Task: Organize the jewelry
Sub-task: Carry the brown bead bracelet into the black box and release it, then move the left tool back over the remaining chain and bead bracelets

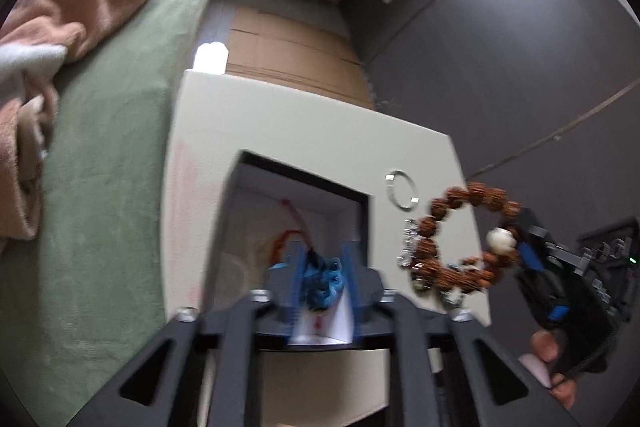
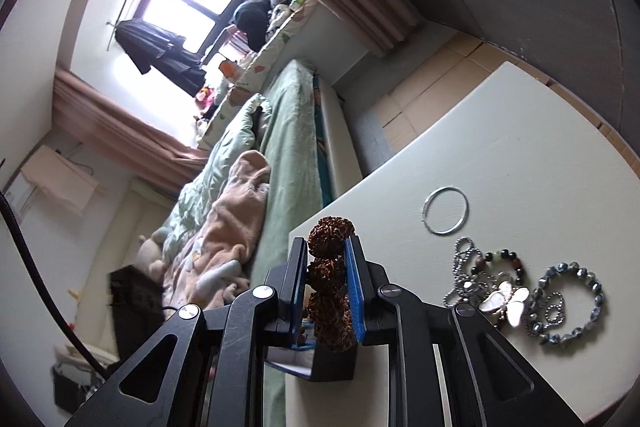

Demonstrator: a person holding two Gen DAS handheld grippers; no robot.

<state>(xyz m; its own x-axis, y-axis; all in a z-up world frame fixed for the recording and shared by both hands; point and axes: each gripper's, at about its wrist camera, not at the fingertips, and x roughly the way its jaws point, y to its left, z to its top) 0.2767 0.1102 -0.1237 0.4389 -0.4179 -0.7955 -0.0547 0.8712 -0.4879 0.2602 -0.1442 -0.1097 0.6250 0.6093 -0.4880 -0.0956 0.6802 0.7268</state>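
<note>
My left gripper [image 1: 322, 267] is shut on a blue tasselled piece [image 1: 322, 285] with a red cord [image 1: 292, 227], held over an open white jewelry box [image 1: 256, 195] with a dark rim. My right gripper [image 2: 326, 279] is shut on a brown rough-bead bracelet [image 2: 330, 267]; in the left wrist view that bracelet [image 1: 464, 231] hangs in the air right of the box, held by the right gripper [image 1: 520, 247]. A thin silver bangle [image 2: 445, 210] lies on the white table [image 2: 500, 131]; it also shows in the left wrist view [image 1: 401, 189].
A heap of silver chains with a butterfly pendant [image 2: 506, 301], a dark bead string [image 2: 500, 259] and a grey crystal bracelet [image 2: 572, 303] lie on the table at the right. A green bed [image 1: 108, 131] with a pink blanket [image 1: 80, 3] stands beside the table. Cardboard [image 1: 288, 43] covers the floor behind.
</note>
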